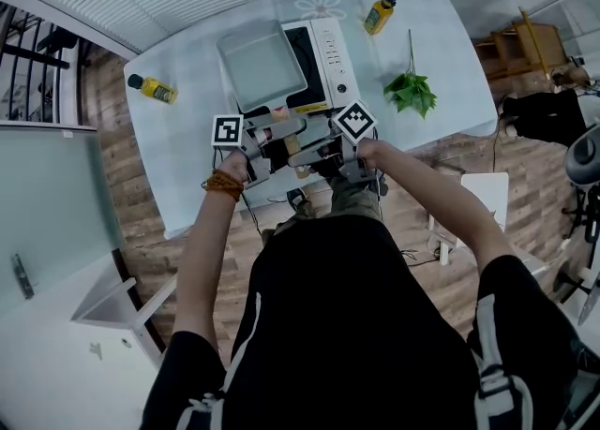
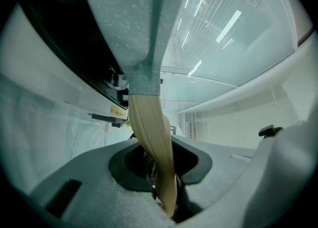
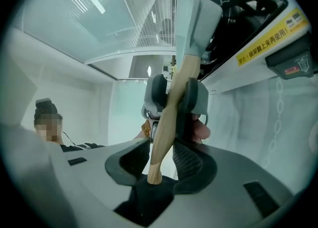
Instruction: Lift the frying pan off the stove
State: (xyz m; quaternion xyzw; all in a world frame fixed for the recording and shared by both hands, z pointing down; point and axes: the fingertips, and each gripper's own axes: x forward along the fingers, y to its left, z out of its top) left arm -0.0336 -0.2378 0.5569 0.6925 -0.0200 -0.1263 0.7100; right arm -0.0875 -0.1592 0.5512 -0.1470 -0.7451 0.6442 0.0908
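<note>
1. Pale, glossy table (image 1: 450, 63): broad and flat, carrying everything else.
2. White stove (image 1: 328, 53): boxy countertop unit with a dark top and a button strip down its right side, set near the table's middle.
3. Frying pan (image 1: 261, 67): square, grey, speckled matte finish, shallow-walled, lying over the stove's left part. Cannot tell whether its base has cleared the stove top.
4. Wooden handle (image 2: 149, 127): smooth, blond, slightly tapered. Long axis running from the pan's near edge straight back toward the person, out past the stove's front. Everything in the lift depends on this line, since the pan's weight hangs well ahead of both grips.
5. Left gripper (image 2: 161, 172): coming in from the left, pinched on the handle, seemingly further up toward the pan.
6. Right gripper (image 3: 161, 160): coming in from the right at the handle's free end. Jaws apart around the wood, ribbed pads (image 3: 191, 160) apparently not yet pressing.
7. Likely need: a firm squeeze from the right before raising, to stop the pan tipping forward.
8. Off to the sides, well apart from the pan: two yellow bottles (image 1: 153, 89) and a green leafy sprig (image 1: 410, 93).
</note>
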